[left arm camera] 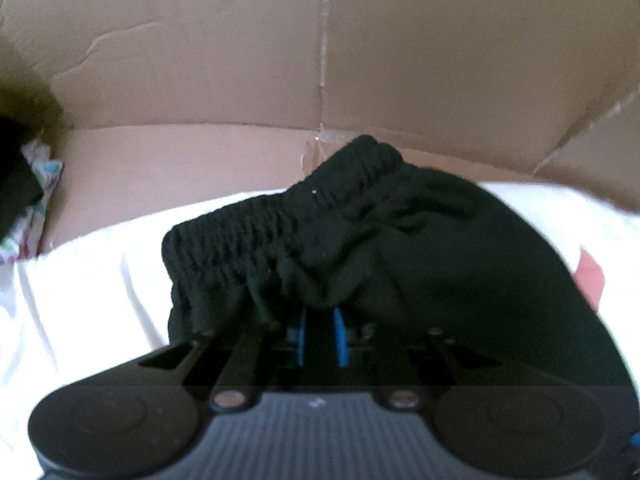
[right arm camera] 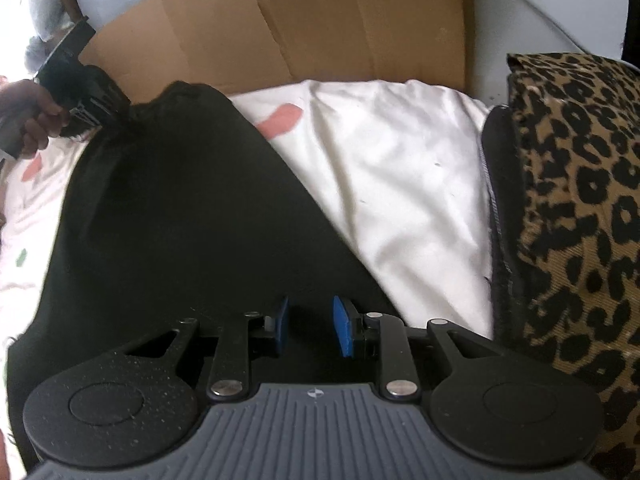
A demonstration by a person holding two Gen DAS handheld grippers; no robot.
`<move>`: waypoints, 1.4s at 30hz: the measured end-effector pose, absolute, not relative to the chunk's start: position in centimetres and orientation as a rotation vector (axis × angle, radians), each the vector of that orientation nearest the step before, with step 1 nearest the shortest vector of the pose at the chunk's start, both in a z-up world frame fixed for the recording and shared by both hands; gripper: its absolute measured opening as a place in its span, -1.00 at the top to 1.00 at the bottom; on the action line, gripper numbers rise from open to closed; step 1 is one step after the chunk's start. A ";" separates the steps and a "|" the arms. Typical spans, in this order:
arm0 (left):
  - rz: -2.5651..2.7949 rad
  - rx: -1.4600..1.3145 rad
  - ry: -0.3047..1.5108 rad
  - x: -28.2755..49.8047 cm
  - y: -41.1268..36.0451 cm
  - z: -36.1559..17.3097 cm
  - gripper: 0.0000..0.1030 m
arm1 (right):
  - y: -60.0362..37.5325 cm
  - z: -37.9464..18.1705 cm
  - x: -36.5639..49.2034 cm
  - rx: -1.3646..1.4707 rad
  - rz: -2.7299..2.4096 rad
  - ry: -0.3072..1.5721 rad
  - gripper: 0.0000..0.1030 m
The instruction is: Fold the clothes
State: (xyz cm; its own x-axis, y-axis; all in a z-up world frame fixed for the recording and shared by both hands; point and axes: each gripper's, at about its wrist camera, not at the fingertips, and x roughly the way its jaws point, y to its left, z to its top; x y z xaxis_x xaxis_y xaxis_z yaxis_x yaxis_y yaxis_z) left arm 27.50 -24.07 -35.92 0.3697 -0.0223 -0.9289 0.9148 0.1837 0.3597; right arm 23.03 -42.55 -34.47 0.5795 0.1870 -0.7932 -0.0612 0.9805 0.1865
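Two grippers, one black garment (right arm camera: 180, 208), spread on white sheet (right arm camera: 380, 184).

- Black garment: elastic waistband (left arm camera: 280, 216) bunched and raised off sheet, toward cardboard panel (left arm camera: 240, 60); remainder slanting down across sheet to near edge.
- Left gripper (left arm camera: 320, 312): blue pads pinched on gathered cloth just below waistband, fabric draped over fingertips. Seen also from right wrist view (right arm camera: 92, 96), held by a hand (right arm camera: 36, 120), at garment's far corner.
- Right gripper (right arm camera: 308, 328): jaws part-spread over garment's near end, dark cloth showing in gap; whether pads press on it cannot be told.
- Leopard-print item (right arm camera: 580, 200): beside sheet, well apart from garment, touching neither gripper.

Hazards, as judged:
- Thin pinch below waistband; elastic bulk likely to slide free if lifted fast.
- Near end possibly unsecured; fold likely to drag skewed or bunch.
- Sheet beneath liable to be caught along with garment, pulling it into fold.
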 end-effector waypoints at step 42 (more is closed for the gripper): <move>-0.727 1.008 0.997 27.9 -18.1 -29.4 0.15 | -43.6 -33.1 19.6 0.129 -0.006 1.007 0.37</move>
